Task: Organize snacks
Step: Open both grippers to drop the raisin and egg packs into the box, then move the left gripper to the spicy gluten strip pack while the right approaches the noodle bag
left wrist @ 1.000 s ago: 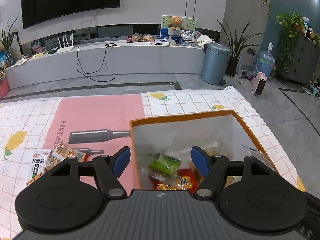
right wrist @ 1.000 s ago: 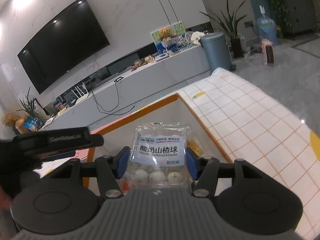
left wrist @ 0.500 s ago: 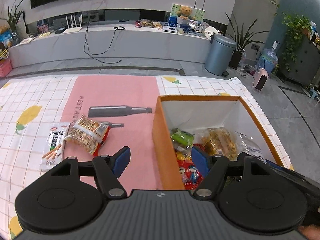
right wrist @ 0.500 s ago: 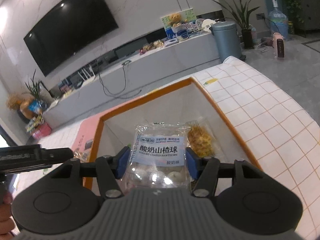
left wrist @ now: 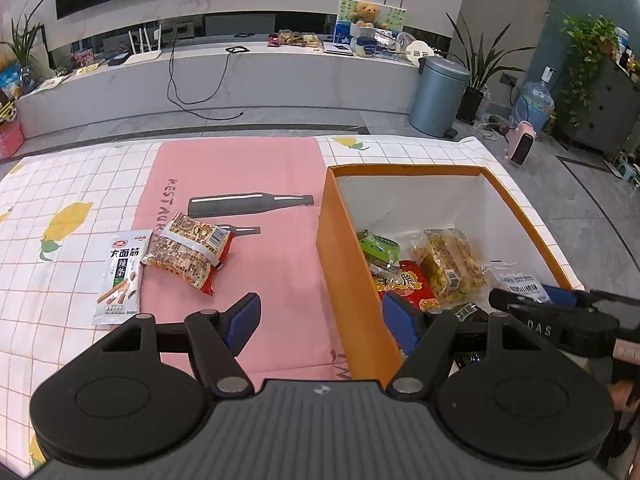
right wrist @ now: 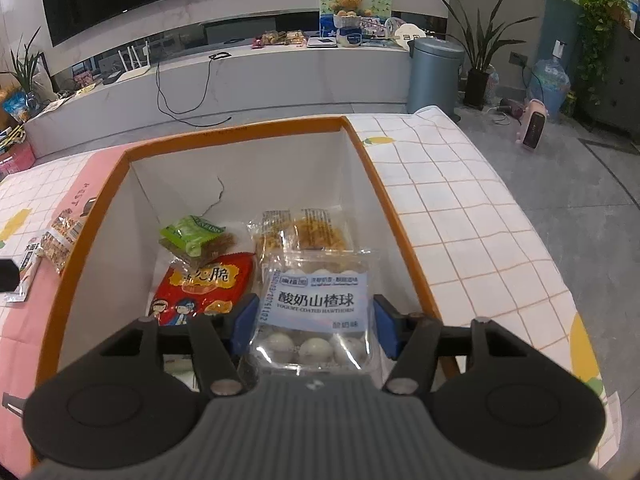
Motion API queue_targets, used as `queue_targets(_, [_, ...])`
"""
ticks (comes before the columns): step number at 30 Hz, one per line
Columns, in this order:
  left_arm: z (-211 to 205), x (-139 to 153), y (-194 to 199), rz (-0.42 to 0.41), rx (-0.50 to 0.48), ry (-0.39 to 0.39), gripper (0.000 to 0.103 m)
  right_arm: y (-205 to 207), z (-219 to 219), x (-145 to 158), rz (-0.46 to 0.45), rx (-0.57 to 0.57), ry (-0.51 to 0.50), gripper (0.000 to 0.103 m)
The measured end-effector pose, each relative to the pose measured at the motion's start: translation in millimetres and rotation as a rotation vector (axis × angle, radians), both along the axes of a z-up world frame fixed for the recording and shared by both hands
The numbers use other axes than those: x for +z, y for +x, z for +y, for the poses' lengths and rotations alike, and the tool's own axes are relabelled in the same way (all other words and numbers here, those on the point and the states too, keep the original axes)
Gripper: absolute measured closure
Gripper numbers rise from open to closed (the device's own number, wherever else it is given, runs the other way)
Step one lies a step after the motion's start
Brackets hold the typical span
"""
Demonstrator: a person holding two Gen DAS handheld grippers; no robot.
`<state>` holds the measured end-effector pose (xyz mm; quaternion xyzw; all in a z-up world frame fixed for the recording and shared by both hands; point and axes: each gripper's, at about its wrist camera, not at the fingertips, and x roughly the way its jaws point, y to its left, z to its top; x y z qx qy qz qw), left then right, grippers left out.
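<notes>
Far left on the checkered tablecloth (left wrist: 80, 184) we see the white spicy-strip packet (left wrist: 120, 276), lying flat, its right edge tucked just under the brown noodle pack (left wrist: 188, 252), which sits on the pink mat (left wrist: 240, 168). Our left gripper (left wrist: 320, 322) hangs over the mat's near edge with jaws wide and nothing between them; its right finger sits over the near left wall of the orange box (left wrist: 344, 256). Inside the box, left to right in the right wrist view: green packet (right wrist: 192, 234) at the far left, red crisp bag (right wrist: 208, 284) nearer, clear pack of yellow snacks (right wrist: 304, 232) at the far right. Our right gripper (right wrist: 316, 322) is above the box's near right part, jaws opening, with the yogurt hawthorn ball pack (right wrist: 316, 300) between them. We see a slim gap at each blue pad, so the pads look clear of the pack; we can't tell whether it has settled on the snacks below. Right of the box there's tablecloth, then floor (right wrist: 560, 168).
</notes>
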<state>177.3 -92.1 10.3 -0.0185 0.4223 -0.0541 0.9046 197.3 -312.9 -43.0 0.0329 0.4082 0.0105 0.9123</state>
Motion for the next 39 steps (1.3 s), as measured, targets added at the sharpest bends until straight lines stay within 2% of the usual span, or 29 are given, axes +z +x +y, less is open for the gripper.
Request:
queue_targets(4, [1, 1, -4, -0.004, -0.008, 0.001, 0.022, -1, -3, 3, -0.020, -0.025, 0.033, 0.036])
queue_targets(18, [3, 7, -11, -0.003, 0.003, 0.013, 0.022, -9, -6, 12, -0.069, -0.023, 0.098, 0.035])
queue_targets(23, [5, 10, -17, -0.007, 0.006, 0.023, 0.022, -15, -4, 17, -0.073, -0.021, 0.112, 0.027])
queue_targets(25, [7, 12, -21, -0.008, 0.004, 0.025, 0.022, -18, -1, 21, -0.067, -0.018, 0.117, 0.014])
queue_targets(28, [11, 14, -27, -0.012, 0.005, 0.030, 0.022, -25, 6, 32, -0.095, 0.001, 0.131, 0.005])
queue_targets(35, [27, 18, -43, -0.031, 0.045, 0.048, 0.016, -36, 26, 48, -0.121, 0.052, 0.202, 0.003])
queue_targets(39, [46, 24, -55, -0.048, 0.052, 0.054, 0.016, -40, 45, 54, -0.134, 0.084, 0.216, 0.003])
